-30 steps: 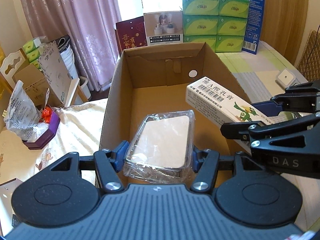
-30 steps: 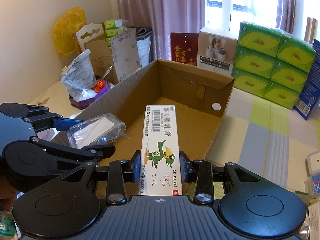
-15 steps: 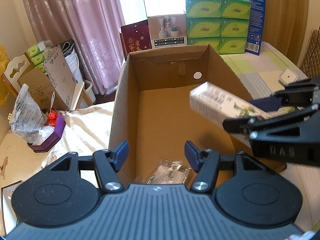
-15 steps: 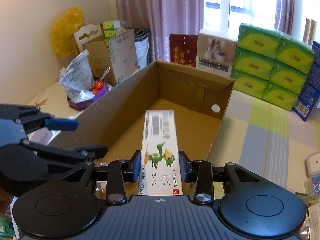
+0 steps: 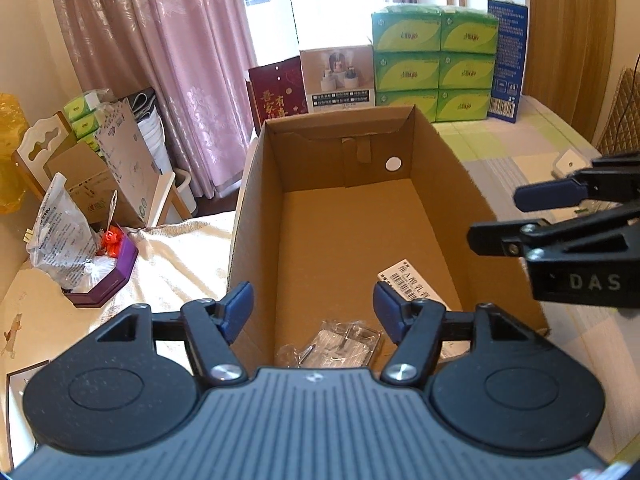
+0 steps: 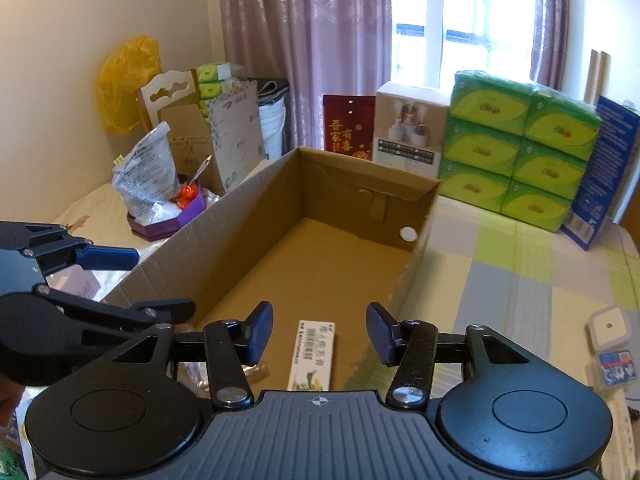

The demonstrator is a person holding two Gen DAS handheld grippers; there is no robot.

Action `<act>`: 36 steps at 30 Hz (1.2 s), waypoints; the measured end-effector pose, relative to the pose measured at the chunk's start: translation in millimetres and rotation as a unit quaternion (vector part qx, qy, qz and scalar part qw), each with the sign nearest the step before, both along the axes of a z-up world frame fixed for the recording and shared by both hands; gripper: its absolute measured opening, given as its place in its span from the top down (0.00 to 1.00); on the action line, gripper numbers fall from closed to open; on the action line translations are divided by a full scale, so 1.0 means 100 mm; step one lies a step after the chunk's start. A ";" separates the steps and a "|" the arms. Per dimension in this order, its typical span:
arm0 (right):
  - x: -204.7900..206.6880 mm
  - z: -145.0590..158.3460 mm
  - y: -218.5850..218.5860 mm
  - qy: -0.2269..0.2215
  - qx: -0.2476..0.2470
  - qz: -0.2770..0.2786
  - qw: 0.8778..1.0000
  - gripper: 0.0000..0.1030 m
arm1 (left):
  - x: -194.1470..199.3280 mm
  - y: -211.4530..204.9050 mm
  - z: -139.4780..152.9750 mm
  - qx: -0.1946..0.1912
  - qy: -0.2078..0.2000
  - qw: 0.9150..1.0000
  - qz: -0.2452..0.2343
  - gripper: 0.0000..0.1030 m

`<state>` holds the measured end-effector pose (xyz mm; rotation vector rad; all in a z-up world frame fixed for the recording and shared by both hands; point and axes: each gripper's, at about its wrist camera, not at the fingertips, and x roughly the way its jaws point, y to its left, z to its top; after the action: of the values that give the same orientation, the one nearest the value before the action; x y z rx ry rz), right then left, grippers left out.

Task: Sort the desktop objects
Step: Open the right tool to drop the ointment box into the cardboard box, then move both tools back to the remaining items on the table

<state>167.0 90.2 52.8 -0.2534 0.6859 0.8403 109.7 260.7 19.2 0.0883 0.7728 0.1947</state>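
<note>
Left gripper [image 5: 313,312] & right gripper [image 6: 319,338]: fingers wide apart, holding nothing. Ointment box [image 6: 313,354] & clear plastic pack [image 5: 347,344] lie inside cardboard box [image 5: 256,208].

White ointment carton [image 6: 312,354] and clear packet [image 5: 345,344] flat inside cardboard box [image 5: 256,184].

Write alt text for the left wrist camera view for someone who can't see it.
The open left gripper hovers over a cardboard box holding a clear plastic case and a white ointment carton. The right gripper, also open, reaches in from the right.
</note>
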 end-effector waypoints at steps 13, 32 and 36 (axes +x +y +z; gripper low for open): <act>-0.32 0.26 -0.56 -0.013 -0.003 -0.031 0.999 0.43 | -0.30 -0.37 0.27 -0.017 -0.024 1.000 -0.006 0.38; -0.44 0.49 -1.17 -0.028 0.008 -0.061 0.998 0.39 | -0.47 -1.03 0.48 -0.020 -0.035 0.998 -0.041 0.31; -0.41 0.51 -1.32 -0.028 0.009 -0.072 0.997 0.38 | -0.45 -1.21 0.50 -0.020 -0.038 0.998 -0.053 0.29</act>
<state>125.9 -41.8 103.4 -0.2070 0.6358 0.6985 65.2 140.2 69.0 0.0831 0.6947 0.0808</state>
